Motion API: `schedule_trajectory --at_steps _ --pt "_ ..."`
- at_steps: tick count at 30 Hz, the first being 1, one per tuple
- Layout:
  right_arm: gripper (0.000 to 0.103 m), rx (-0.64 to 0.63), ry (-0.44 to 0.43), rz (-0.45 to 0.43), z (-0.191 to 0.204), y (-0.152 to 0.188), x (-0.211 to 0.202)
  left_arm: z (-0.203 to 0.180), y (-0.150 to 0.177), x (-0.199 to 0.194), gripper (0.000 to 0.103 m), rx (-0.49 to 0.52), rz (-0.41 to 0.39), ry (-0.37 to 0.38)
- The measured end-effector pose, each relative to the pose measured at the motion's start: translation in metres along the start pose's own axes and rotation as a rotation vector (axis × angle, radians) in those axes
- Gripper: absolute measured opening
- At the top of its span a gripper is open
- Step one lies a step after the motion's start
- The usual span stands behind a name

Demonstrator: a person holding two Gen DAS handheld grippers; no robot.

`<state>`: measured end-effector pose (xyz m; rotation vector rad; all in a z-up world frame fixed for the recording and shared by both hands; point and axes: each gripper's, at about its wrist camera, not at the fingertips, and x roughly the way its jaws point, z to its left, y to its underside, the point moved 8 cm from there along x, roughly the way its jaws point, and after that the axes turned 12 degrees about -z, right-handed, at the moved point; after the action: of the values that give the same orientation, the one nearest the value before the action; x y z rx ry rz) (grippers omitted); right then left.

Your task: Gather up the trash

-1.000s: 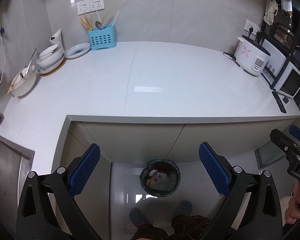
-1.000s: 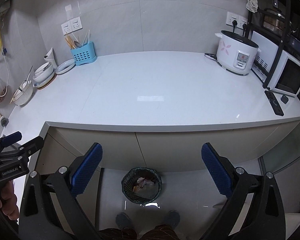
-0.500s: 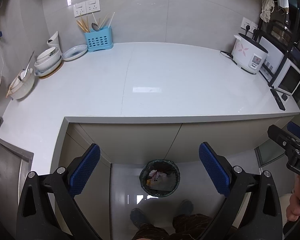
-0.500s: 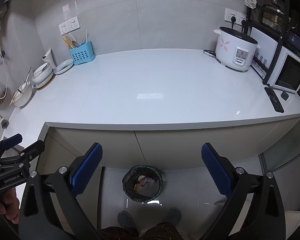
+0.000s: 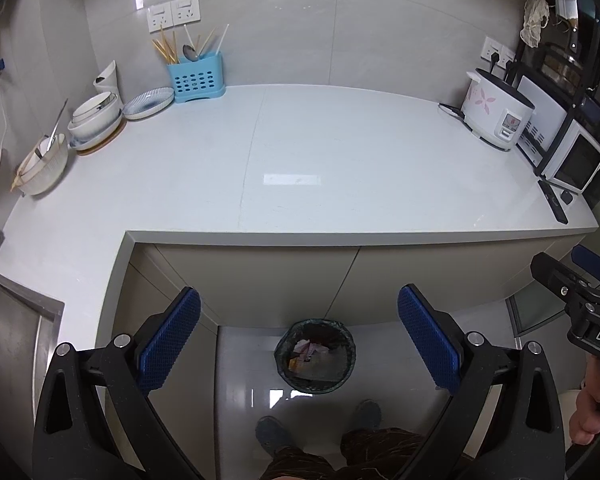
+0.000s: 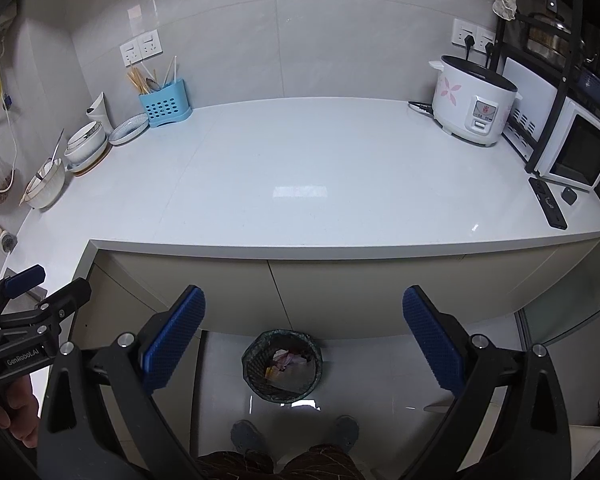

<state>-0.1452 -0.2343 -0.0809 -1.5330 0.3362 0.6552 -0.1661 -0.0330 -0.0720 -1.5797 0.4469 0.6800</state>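
Blue-padded, the left gripper (image 5: 299, 336) and the right gripper (image 6: 304, 338) both stand spread wide and empty, as they did a second ago. Between each pair of fingers, down on the glossy floor, sits the mesh trash bin (image 5: 315, 355) with crumpled scraps inside, near the person's shoes. Beyond it, the white countertop (image 5: 300, 152) has slipped slightly lower in view; a rice cooker (image 6: 474, 110) stands far right.
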Motion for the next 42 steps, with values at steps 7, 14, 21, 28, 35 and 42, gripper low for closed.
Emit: schedule_trajectory --at_steps 7,14,21,28,35,42 --pt "0.095 -0.005 -0.006 0.004 0.0000 0.0002 0.0012 -0.0036 -0.0021 0.0001 0.097 0.009 -0.012 -0.008" --pt "0.095 -0.006 -0.005 0.003 0.0013 0.0014 0.0013 -0.0047 -0.0024 0.0001 0.097 0.012 -0.016 -0.015" --pt "0.095 -0.007 -0.005 0.004 0.0017 0.0023 0.0015 -0.0055 -0.0021 0.0019 0.097 0.020 -0.016 -0.023" --pt "0.095 -0.010 -0.004 0.004 0.0043 0.0042 0.0025 -0.0033 -0.0034 0.0015 0.097 0.012 -0.023 -0.021" --pt "0.095 -0.009 -0.004 0.003 0.0050 0.0056 0.0032 -0.0031 -0.0037 0.0027 0.097 0.011 -0.021 -0.008" --pt "0.095 -0.010 -0.007 0.005 0.0050 0.0053 0.0044 -0.0060 -0.0023 0.0052 0.097 0.012 -0.023 0.013"
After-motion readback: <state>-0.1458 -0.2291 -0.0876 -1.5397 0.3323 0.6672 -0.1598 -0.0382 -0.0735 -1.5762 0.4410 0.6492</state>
